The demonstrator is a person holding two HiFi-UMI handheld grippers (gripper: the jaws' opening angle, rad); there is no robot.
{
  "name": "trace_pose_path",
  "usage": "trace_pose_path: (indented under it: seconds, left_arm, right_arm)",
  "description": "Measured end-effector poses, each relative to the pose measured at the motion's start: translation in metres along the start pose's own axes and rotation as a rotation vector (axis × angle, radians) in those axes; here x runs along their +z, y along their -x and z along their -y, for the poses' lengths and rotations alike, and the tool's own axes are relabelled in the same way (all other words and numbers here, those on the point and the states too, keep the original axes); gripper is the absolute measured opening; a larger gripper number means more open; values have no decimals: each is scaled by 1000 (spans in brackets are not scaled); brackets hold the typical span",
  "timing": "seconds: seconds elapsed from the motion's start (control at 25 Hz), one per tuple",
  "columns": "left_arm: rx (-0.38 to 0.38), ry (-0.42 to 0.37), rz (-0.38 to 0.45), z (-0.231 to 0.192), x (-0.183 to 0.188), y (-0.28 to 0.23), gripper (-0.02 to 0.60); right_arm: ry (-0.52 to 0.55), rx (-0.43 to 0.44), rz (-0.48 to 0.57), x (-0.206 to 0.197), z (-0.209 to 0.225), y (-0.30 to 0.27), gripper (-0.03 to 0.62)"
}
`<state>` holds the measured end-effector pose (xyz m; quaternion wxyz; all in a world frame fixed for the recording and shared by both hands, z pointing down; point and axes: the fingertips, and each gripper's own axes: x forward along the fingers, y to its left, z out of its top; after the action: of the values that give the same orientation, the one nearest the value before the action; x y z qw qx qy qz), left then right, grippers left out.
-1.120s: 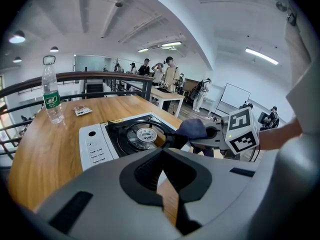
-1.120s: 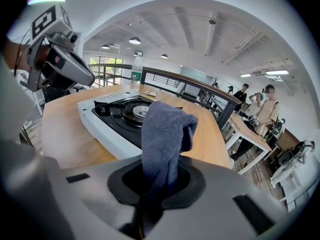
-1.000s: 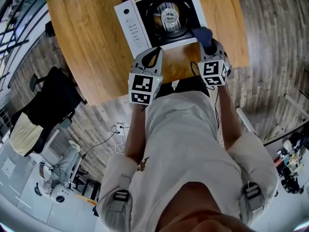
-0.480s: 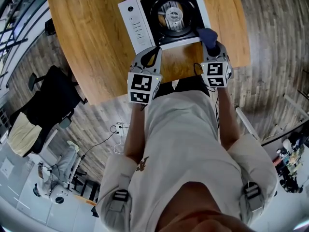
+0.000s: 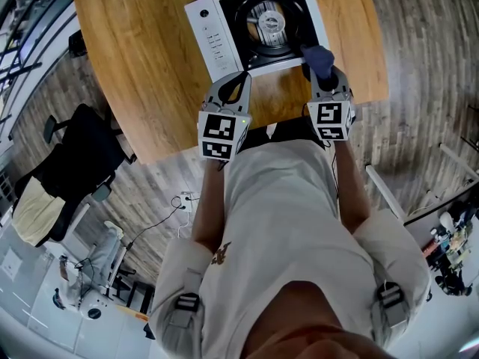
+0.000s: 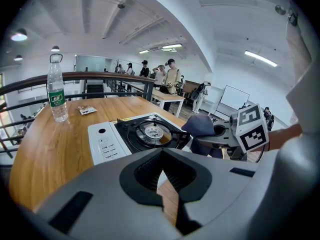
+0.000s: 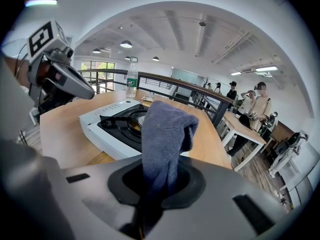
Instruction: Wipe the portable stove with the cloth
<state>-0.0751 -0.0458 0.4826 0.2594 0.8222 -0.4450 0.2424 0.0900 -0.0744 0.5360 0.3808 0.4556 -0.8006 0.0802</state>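
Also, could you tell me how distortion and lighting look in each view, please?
Head view: fisheye bows the floor, yet the stove is evenly lit and sharp. Left gripper view: black corners, curved ceiling, bright lamps. Right gripper view: same bowing; the close cloth looks sharp.

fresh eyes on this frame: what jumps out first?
The dark blue cloth clamped in the right gripper, sticking up at the near right corner of the portable stove. The stove sits on the wooden table, with the left gripper shut and empty by its near edge. A water bottle stands at the table's far left.
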Motion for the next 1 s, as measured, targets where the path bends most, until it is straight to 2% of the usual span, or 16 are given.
trace_pose_path:
  seconds: [1.0]
  left_arm:
    - [45, 44, 22, -24, -24, 36, 20]
  right_arm:
    - [114, 201, 35, 32, -109, -24, 52]
